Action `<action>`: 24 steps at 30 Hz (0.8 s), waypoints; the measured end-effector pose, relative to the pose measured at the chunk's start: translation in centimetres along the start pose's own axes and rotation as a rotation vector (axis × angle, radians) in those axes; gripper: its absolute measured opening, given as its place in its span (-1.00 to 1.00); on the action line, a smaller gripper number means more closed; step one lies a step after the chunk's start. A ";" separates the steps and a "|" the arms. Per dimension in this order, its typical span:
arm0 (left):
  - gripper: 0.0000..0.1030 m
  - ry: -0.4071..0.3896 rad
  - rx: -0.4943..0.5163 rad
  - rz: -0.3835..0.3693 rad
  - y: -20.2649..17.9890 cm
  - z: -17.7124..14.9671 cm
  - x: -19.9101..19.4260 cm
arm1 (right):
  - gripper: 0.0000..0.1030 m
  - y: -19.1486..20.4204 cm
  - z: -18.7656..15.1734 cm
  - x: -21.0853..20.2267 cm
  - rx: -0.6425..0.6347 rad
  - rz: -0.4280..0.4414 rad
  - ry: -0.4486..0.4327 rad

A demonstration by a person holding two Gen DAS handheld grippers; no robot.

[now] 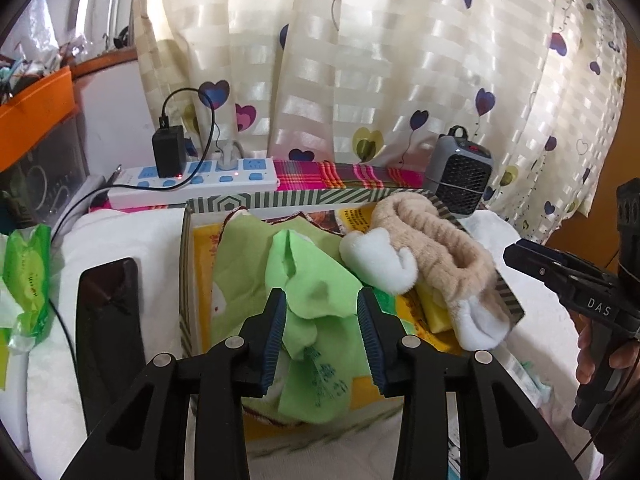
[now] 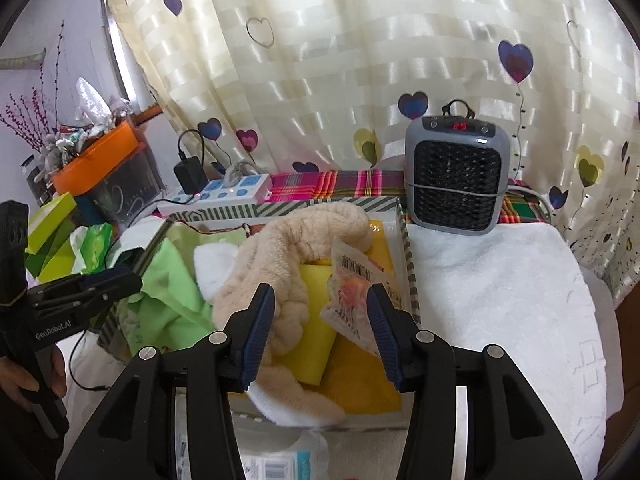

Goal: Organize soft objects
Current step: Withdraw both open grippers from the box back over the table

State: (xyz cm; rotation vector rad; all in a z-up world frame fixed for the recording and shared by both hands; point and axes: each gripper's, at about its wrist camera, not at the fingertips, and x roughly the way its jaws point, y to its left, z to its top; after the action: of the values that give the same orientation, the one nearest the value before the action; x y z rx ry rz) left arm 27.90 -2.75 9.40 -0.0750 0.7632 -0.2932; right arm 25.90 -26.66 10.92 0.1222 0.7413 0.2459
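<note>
A shallow box with a striped rim holds the soft things. In it lie a crumpled green cloth, a beige plush band with white ends and a yellow sponge. My left gripper hovers open just over the green cloth, its pads not pressing on it. In the right wrist view my right gripper stands open above the plush band and a printed packet, with nothing clamped. The right gripper's fingers show at the right edge of the left wrist view.
A white power strip with a black adapter lies behind the box. A small grey heater stands at the back right. A white towel covers the surface. A black flat object and a green packet lie left of the box.
</note>
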 end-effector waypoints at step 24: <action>-0.30 -0.105 0.060 0.034 -3.2 -5.3 -10.7 | -0.05 2.7 -4.8 -10.3 -0.002 0.018 -0.126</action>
State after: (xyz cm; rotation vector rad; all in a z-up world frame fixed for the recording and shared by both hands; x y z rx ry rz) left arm 16.17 -2.54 13.32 -0.0205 0.6503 -0.2773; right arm 14.79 -26.70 14.65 0.1410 0.6149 0.2540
